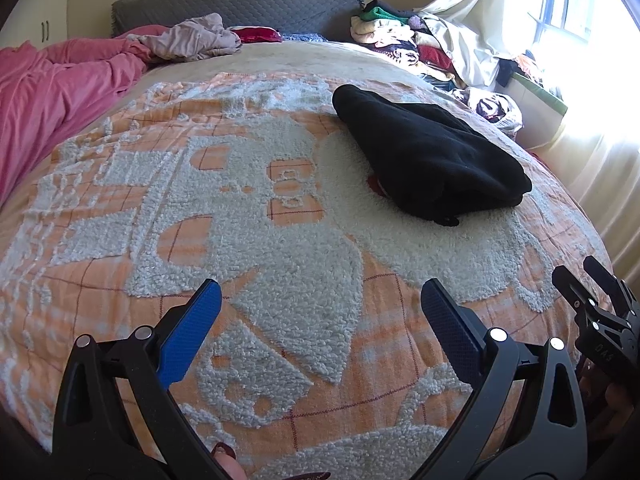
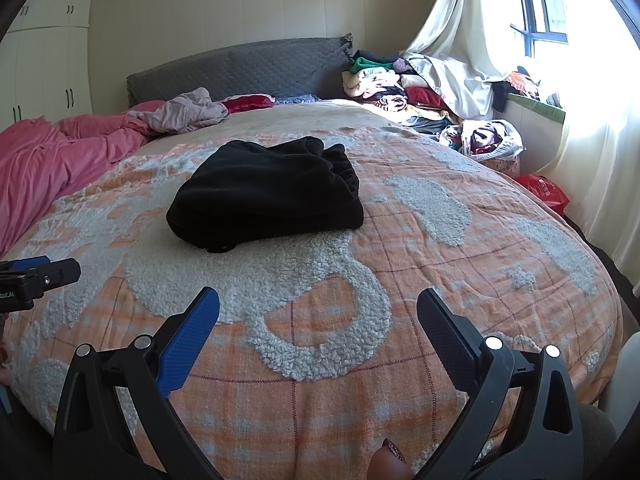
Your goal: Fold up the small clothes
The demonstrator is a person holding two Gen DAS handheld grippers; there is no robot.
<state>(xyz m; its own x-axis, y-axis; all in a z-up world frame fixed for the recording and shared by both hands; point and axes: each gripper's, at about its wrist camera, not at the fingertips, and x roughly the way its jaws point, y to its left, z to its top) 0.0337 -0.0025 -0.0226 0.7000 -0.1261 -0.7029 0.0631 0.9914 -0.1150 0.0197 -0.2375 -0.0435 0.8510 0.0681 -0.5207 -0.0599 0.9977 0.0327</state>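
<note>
A black fleece garment (image 1: 430, 152) lies folded in a thick bundle on the orange and white blanket (image 1: 240, 208); it also shows in the right wrist view (image 2: 268, 190), ahead and slightly left. My left gripper (image 1: 320, 300) is open and empty, hovering over the blanket, with the garment ahead to its right. My right gripper (image 2: 318, 306) is open and empty, near the bed's front edge, well short of the garment. The right gripper shows at the right edge of the left wrist view (image 1: 592, 280); the left gripper shows at the left edge of the right wrist view (image 2: 44, 272).
A pink duvet (image 2: 52, 152) is bunched at the left, with a mauve cloth (image 2: 188, 110) by the grey headboard (image 2: 240, 68). A pile of clothes (image 2: 384, 84) sits at the back right under a white curtain (image 2: 452, 48). A red bag (image 2: 542, 192) lies beside the bed.
</note>
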